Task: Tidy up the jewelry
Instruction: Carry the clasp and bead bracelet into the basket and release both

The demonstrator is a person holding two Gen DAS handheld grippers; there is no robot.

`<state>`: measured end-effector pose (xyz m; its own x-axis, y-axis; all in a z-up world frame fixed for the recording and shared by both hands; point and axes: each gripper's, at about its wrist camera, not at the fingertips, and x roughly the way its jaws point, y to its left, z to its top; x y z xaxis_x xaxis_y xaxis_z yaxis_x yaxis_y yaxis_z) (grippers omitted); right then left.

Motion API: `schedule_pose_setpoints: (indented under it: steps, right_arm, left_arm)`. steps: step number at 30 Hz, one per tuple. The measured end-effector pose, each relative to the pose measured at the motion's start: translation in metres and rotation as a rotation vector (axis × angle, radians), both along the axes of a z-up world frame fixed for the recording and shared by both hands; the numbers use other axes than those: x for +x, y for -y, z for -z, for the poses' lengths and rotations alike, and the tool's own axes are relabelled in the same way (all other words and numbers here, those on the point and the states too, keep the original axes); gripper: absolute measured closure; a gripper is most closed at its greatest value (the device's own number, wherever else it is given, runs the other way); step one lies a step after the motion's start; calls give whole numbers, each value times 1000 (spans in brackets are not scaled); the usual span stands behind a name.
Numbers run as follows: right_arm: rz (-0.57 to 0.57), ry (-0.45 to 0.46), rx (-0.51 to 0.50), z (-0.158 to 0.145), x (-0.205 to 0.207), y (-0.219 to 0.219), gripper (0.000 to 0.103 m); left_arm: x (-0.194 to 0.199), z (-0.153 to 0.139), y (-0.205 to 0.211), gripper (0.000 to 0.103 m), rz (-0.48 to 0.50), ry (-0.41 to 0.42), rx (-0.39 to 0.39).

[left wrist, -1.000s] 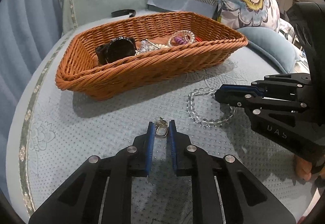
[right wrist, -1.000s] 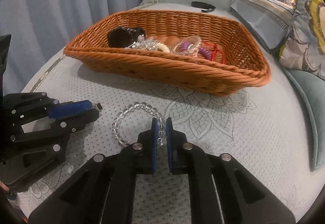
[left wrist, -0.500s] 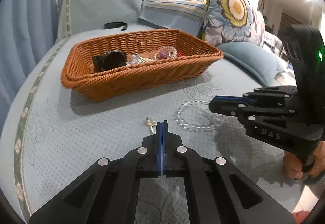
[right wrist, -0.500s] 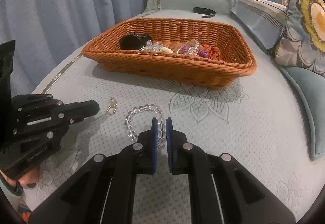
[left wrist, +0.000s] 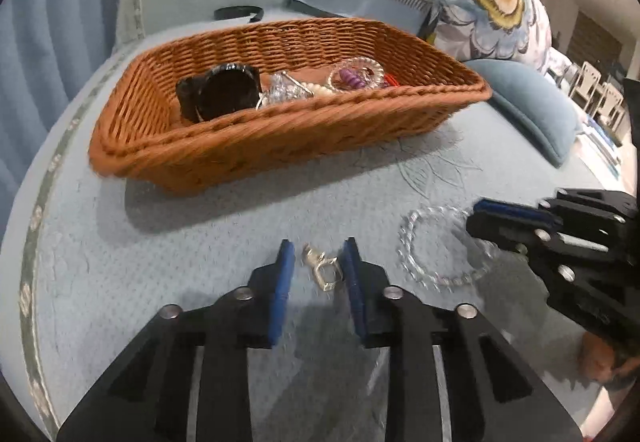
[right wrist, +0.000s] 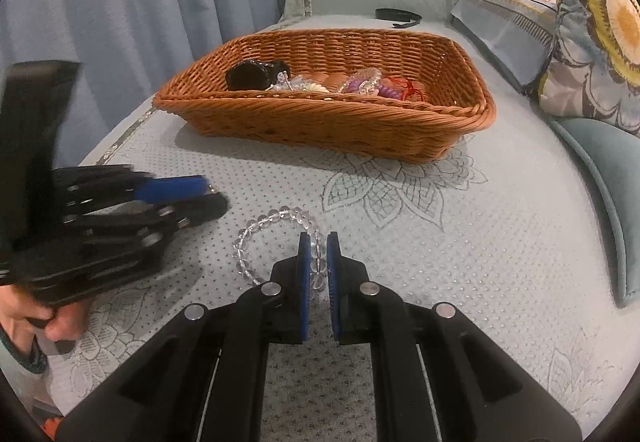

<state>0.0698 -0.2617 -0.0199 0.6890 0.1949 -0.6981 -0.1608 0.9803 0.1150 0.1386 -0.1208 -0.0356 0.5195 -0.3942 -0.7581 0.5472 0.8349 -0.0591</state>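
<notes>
A: Jewelry is mostly in the wicker basket (left wrist: 248, 145) on the bed (right wrist: 500, 242) already; two pieces lie on the cover. The right hand-held gripper (right wrist: 317, 266) has its pads nearly closed around the clear bead bracelet (right wrist: 256, 234).

B: And the left hand-held gripper (left wrist: 316, 270)?

A: Open, pads on both sides of the small silver charm (left wrist: 322, 270), not touching. I judge it must close, then lift.

B: What is unclear?

A: The charm's exact kind, and how firmly the bracelet is pinched.
</notes>
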Motion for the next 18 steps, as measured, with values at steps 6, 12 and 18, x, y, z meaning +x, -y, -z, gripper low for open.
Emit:
schedule_pose_setpoints:
  steps: [6,12,18]
  right_arm:
    - [5,22,20,-5,-4,3,97]
    - [-5,61,18,-26,-14,2,97]
    - [-11,82,1,-55,-21,0,97]
  left_arm:
    - [-3,-6,-11,95,-3,1,-72]
    - [-20,-29,-25,95,20,29,-213]
    - [-28,-53,-33,95,39,57,-285]
